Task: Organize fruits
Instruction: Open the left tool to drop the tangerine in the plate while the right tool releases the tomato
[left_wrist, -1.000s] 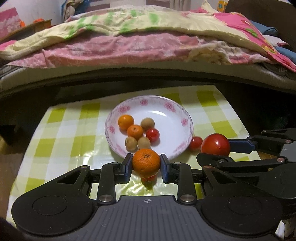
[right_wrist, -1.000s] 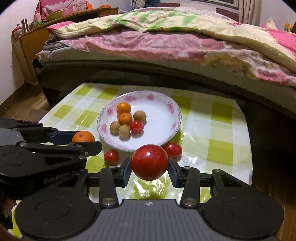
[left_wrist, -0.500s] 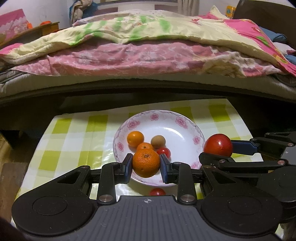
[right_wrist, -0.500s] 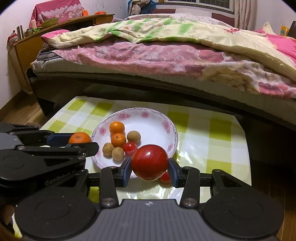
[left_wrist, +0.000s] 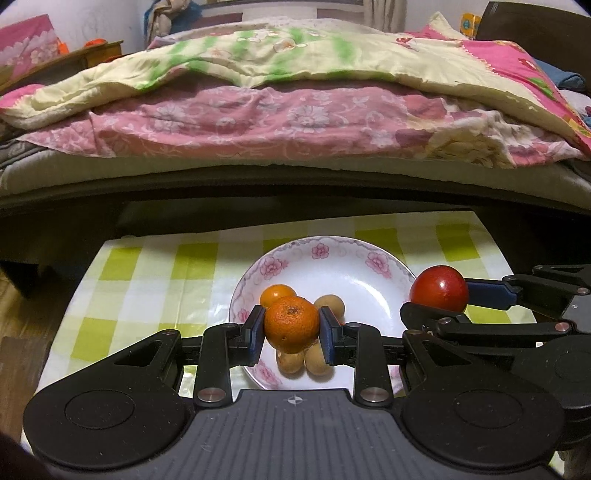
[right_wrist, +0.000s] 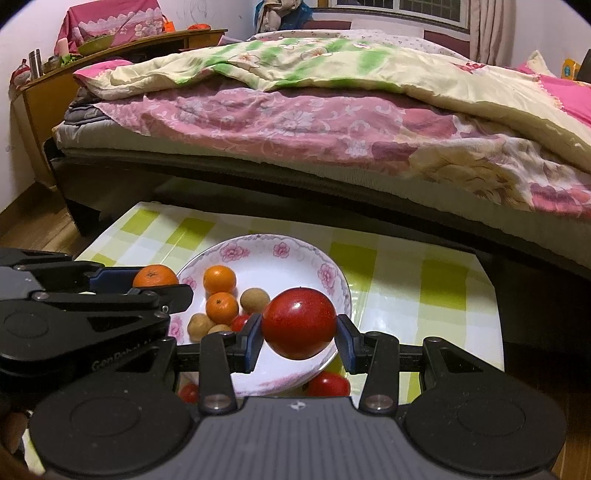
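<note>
Beside a bed, the checked table (left_wrist: 155, 280) bears a plate (left_wrist: 332, 254); left gripper (left_wrist: 291, 330) clamps a mandarin (left_wrist: 291, 324), right gripper (right_wrist: 299, 334) a tomato (right_wrist: 299, 323), both poised above for dropping in.

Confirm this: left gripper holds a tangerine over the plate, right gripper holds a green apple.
Wrong on one point: the fruit in the right gripper is red, not green, as the right wrist view shows. The left gripper does hold a tangerine over the plate.

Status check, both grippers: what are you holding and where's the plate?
Left gripper shut on orange, right gripper shut on big tomato. Both over plate. Two small tomatoes on cloth beside it.
</note>
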